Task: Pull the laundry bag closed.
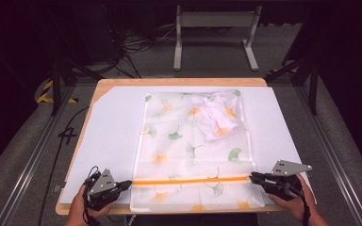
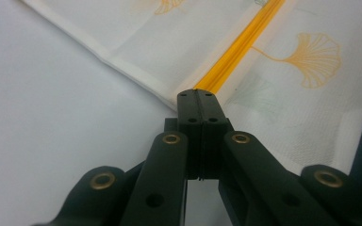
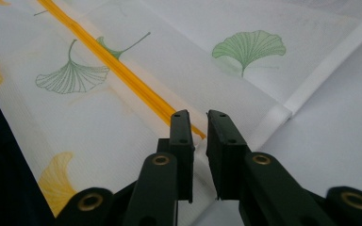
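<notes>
The mesh laundry bag (image 1: 195, 150) with ginkgo print lies flat mid-table, a white garment (image 1: 217, 120) already inside and its orange zipper (image 1: 188, 181) seemingly run shut. The left gripper (image 2: 199, 101) is clamped at the zipper's end, while the right gripper (image 3: 199, 123) stands slightly parted around the other. Beneath is a white sheet (image 1: 113, 136) on a wooden table (image 1: 179, 82), with grey carpet (image 1: 23, 146) and cables (image 1: 132, 47) beyond.

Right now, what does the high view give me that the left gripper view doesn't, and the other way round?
High view: the whole mesh bag on the table, a white garment inside it, and the right gripper at the zipper's far end. Left gripper view: the left gripper shut at the end of the orange zipper, apparently pinching it. Both show the zipper and ginkgo-print fabric.
</notes>
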Motion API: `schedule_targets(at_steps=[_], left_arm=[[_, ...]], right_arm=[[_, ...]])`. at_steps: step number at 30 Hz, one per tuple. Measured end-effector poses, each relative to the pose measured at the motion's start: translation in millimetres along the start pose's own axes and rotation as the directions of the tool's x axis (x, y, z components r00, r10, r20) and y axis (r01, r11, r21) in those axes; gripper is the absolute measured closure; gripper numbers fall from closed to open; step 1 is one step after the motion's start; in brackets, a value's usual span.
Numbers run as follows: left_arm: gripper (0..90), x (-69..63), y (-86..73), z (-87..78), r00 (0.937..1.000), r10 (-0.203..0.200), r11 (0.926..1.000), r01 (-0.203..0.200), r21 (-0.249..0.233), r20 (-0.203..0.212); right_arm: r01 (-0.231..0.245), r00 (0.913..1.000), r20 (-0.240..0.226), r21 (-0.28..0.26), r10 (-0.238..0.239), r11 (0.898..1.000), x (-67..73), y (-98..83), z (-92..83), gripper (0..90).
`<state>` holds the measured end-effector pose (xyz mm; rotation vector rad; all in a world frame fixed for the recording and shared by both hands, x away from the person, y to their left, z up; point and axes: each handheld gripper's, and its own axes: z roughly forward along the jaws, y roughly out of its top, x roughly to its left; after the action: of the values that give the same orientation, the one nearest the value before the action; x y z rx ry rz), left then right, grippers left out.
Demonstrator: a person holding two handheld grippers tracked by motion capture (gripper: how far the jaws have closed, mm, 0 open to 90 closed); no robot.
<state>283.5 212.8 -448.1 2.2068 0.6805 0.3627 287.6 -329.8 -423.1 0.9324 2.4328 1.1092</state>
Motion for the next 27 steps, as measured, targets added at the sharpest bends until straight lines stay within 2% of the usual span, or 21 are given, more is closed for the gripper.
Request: schedule_targets(at_steps=[2, 6, 13, 18, 21, 27], left_arm=[[87.8, 2.1, 0.3, -1.4, 1.0000, -0.007, 0.9999, 0.007, -0.014, -0.003], [87.4, 4.3, 1.3, -3.4, 0.9998, -0.006, 0.9998, 0.006, -0.021, -0.017], [80.0, 9.9, 3.4, -8.8, 0.9980, -0.003, 0.9994, 0.000, -0.036, -0.064], [70.1, 17.0, 4.2, -13.9, 0.9928, -0.015, 0.9988, 0.010, -0.047, -0.119], [61.3, 20.9, 3.9, -15.6, 0.9873, -0.023, 0.9984, 0.014, -0.054, -0.157], [51.0, 29.6, 3.0, -19.6, 0.9806, -0.040, 0.9969, 0.026, -0.075, -0.192]], right_arm=[[0.019, 0.9998, 0.010, -0.008, -0.019, 1.000, 0.8, 1.1, -1.6, 77.6], [0.029, 0.9995, 0.016, -0.021, -0.029, 0.999, 0.1, 3.5, -3.5, 74.4], [0.084, 0.9956, 0.045, -0.037, -0.082, 0.996, -2.5, 12.9, -6.7, 67.1], [0.101, 0.9925, 0.074, -0.054, -0.097, 0.993, -5.7, 18.9, -6.5, 60.5], [0.113, 0.9896, 0.097, -0.065, -0.106, 0.991, -8.7, 22.6, -6.3, 53.7], [0.150, 0.9784, 0.156, -0.083, -0.136, 0.985, -15.0, 29.4, -6.2, 43.3]])
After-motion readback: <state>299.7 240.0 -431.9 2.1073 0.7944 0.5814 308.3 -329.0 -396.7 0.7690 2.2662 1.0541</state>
